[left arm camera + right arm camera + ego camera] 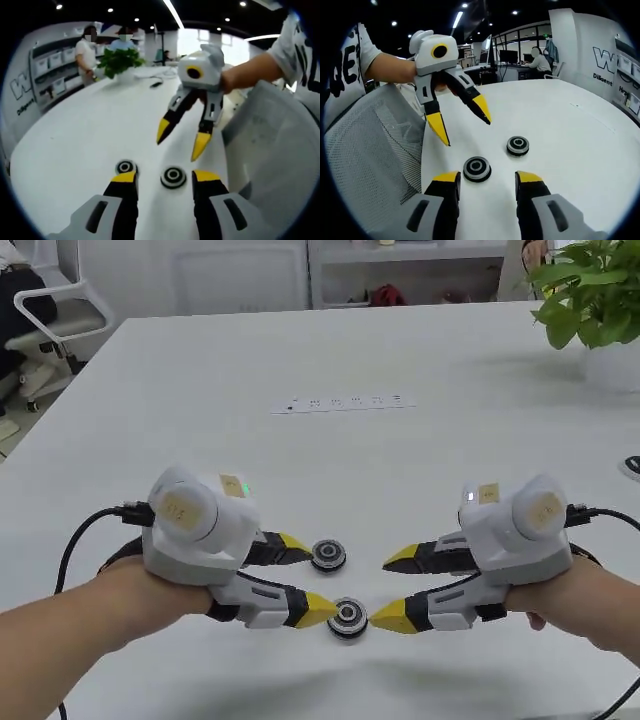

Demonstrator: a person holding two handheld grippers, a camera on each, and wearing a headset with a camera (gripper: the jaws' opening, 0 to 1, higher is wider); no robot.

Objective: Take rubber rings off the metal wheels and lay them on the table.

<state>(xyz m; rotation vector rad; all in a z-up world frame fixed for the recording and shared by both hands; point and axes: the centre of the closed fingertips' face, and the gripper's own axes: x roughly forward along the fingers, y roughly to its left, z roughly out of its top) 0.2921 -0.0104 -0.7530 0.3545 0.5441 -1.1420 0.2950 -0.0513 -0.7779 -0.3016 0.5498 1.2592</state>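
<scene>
Two small metal wheels with black rubber rings lie flat on the white table [300, 460]. The near wheel [347, 617] sits between the lower tips of both grippers; the far wheel [328, 554] lies just beyond the left gripper's upper tip. My left gripper [315, 580] is open, facing my open right gripper [385, 590]. In the left gripper view the near wheel [173, 177] lies between my open left gripper's [165, 176] tips, the far wheel [125, 166] by the left tip, the right gripper [181, 141] opposite. In the right gripper view the near wheel [477, 168] lies just ahead of the right gripper [487, 177], the far wheel [518, 145] beyond, the left gripper [465, 129] opposite.
A white socket strip [345, 401] is set into the table's middle. A potted plant [590, 290] stands at the far right corner. An office chair [50, 320] stands off the far left corner. A mesh chair back [370, 165] is close on my side.
</scene>
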